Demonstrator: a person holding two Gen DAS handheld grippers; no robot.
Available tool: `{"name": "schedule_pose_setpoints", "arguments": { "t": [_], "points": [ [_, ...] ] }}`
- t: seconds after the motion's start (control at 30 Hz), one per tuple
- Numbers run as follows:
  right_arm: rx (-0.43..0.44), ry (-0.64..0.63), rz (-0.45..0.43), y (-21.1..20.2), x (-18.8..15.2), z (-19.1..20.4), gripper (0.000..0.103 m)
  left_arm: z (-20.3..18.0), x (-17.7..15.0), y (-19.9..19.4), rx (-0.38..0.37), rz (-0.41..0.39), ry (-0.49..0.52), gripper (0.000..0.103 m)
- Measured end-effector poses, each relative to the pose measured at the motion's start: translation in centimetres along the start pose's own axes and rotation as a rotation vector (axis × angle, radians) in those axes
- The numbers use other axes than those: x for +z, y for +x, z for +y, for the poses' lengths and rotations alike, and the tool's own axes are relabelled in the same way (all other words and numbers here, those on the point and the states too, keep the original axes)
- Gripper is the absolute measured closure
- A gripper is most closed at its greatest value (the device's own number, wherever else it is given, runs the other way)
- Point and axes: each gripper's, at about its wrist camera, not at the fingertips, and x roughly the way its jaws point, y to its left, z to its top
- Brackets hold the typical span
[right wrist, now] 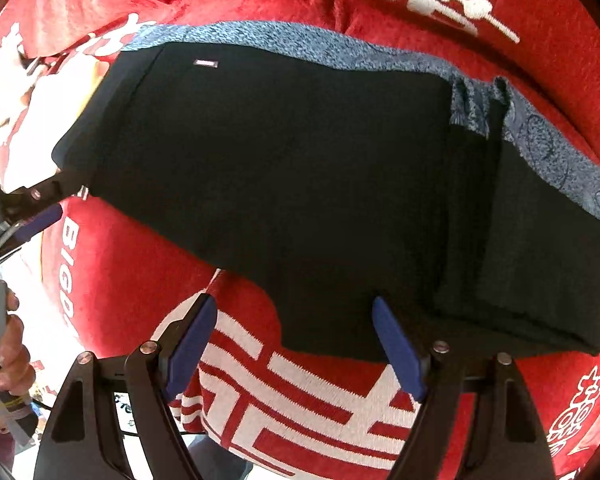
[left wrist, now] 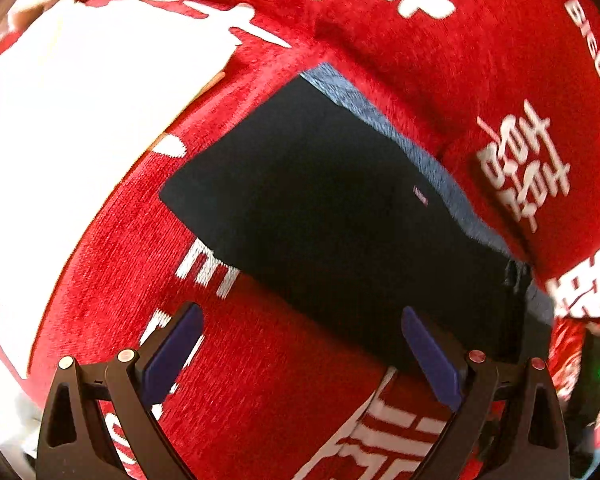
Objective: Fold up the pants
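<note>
nearest in the right wrist view, the right hand-held gripper (right wrist: 296,344) points steeply down with its 2 blue pads (right wrist: 398,346) spread wide and nothing pressed between them. its right pad sits over the near hem of the pants (right wrist: 284,168), its left pad over bare cloth just short of that hem. the pants are black, folded into a flat block, and lie on a red blanket (right wrist: 148,280) woven with white characters. at the pants' right end a narrower folded layer (right wrist: 540,272) overlaps the main block. along the pants' far edge a band of blue-grey patterned fabric (right wrist: 300,44) shows, and a small pale label (right wrist: 206,63) sits near their far left corner. at the pants' left end the left hand-held gripper (right wrist: 40,208) is partly in frame, with a person's hand (right wrist: 12,356) on its handle below it.

in the left wrist view, the left hand-held gripper (left wrist: 300,344) also has its 2 pads (left wrist: 432,360) held wide apart, gripping nothing; its right pad overlaps the near edge of the pants (left wrist: 320,208), the left one is over the red blanket (left wrist: 260,380). beyond the pants, the blue-grey band (left wrist: 420,148) runs along their far side. left of the pants a large white patch (left wrist: 60,140) of the blanket is overexposed.
</note>
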Motion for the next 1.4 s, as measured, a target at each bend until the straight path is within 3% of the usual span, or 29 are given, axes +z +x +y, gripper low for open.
{"name": "schedule_pose_setpoints", "arguments": {
  "t": [0.13,0.33,0.53,0.8,1.07,1.17,1.27,1.33,1.4],
  "points": [
    [-0.006,-0.013,0.003,0.1,-0.1,0.1,0.020,1.5,0.8,0.1,-0.055,-0.014,-0.078,0.004],
    [0.002,-0.003,0.005,0.4,-0.1,-0.1,0.020,2.1,0.9,0.3,-0.123,-0.007,-0.094,0.004],
    [-0.001,-0.007,0.005,0.7,-0.2,0.0,0.020,3.2,1.3,1.5,-0.306,0.015,-0.193,0.004],
    [-0.001,-0.008,-0.001,0.7,-0.4,0.1,0.020,4.8,1.8,2.5,-0.431,-0.017,-0.285,0.004],
    [-0.004,-0.012,-0.004,1.1,-1.0,0.2,0.020,4.2,2.4,1.9,-0.448,-0.035,-0.286,0.004],
    [-0.004,-0.013,-0.007,1.1,-1.1,0.3,0.020,2.6,2.9,0.5,-0.469,-0.085,-0.221,0.004],
    [-0.012,-0.023,-0.004,1.3,-1.2,0.6,0.020,1.6,3.6,1.6,-0.364,-0.049,-0.165,0.004],
    [-0.017,-0.029,-0.001,1.3,-1.2,0.9,0.020,2.2,3.7,2.6,-0.327,-0.018,-0.198,0.004],
    [-0.014,-0.028,-0.001,1.1,-1.2,1.0,0.020,2.7,3.7,3.0,-0.303,-0.011,-0.224,0.012]
  ]
}}
